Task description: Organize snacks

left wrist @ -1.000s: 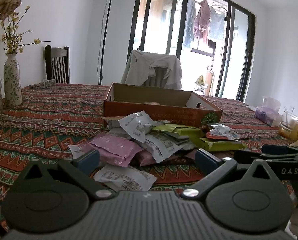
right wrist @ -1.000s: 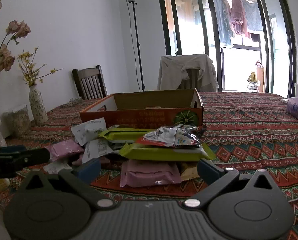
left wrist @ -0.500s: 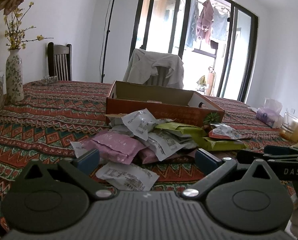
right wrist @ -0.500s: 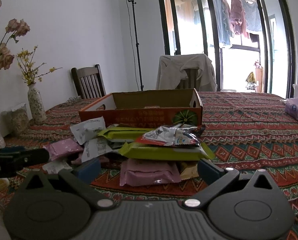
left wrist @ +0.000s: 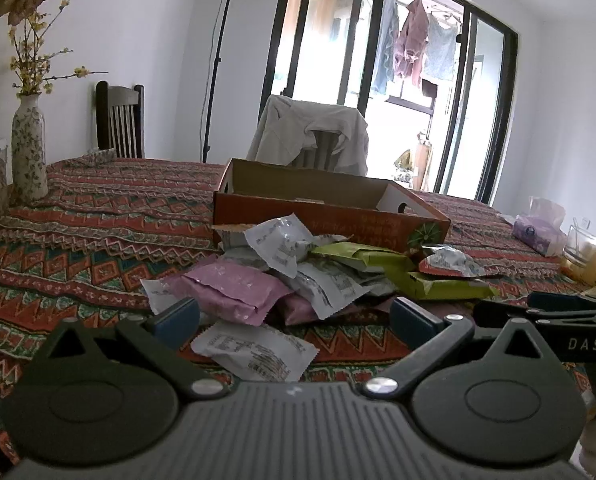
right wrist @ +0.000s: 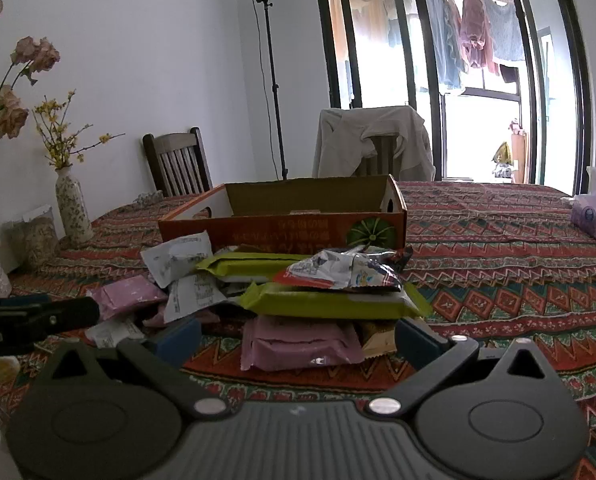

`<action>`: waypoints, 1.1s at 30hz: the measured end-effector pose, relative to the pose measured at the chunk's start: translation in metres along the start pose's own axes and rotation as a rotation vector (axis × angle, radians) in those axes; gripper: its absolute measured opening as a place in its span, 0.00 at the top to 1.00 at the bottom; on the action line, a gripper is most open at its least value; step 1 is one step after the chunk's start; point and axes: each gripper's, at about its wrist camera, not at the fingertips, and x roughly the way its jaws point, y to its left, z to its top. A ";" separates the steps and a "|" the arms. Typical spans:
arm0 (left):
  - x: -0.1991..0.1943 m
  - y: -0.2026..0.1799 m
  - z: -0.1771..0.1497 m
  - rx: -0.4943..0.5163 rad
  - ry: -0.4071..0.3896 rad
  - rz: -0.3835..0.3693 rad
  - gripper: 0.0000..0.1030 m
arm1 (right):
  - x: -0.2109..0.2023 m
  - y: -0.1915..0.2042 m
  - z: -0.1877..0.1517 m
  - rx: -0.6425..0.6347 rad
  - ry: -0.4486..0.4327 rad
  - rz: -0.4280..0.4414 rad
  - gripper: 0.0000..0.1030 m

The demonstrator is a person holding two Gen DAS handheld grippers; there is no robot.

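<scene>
A heap of snack packets lies on the patterned tablecloth in front of an orange cardboard box (left wrist: 330, 220) (right wrist: 282, 228). The heap holds pink packets (left wrist: 234, 292) (right wrist: 298, 344), white packets (left wrist: 254, 350) (right wrist: 178, 256), green packets (left wrist: 446, 284) (right wrist: 330, 300) and a silver and red bag (right wrist: 342, 272) on top. My left gripper (left wrist: 294, 318) is open, low over the near white packet. My right gripper (right wrist: 296, 334) is open just before a pink packet. Neither holds anything. Each gripper shows at the edge of the other's view.
A flowered vase (left wrist: 28, 148) (right wrist: 72, 208) and a jar (right wrist: 38, 236) stand at the left. Tissues (left wrist: 538, 228) (right wrist: 594, 216) and a glass candle (left wrist: 582, 244) sit at the right. Two chairs (right wrist: 178, 168) stand behind the table, one draped with a garment (left wrist: 310, 136).
The left gripper has crept slightly forward and up, so the heap and vase sit a little lower in its view. The right view is nearly unchanged. Both stay open.
</scene>
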 end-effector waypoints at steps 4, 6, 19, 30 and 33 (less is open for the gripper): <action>0.001 -0.002 -0.001 0.008 0.002 -0.003 0.00 | 0.001 0.000 0.000 0.002 0.004 0.000 0.00; 0.001 -0.002 -0.001 0.009 0.002 -0.003 0.00 | 0.001 0.000 -0.001 0.001 0.004 0.000 0.00; 0.002 -0.003 -0.002 0.007 0.004 -0.002 0.00 | 0.003 0.000 0.000 0.001 0.007 0.000 0.00; 0.006 0.000 -0.004 0.000 0.013 0.000 0.00 | 0.007 -0.001 -0.004 0.002 0.015 0.000 0.00; 0.007 0.001 -0.004 -0.004 0.014 0.001 0.00 | 0.009 -0.002 -0.004 0.001 0.020 -0.001 0.00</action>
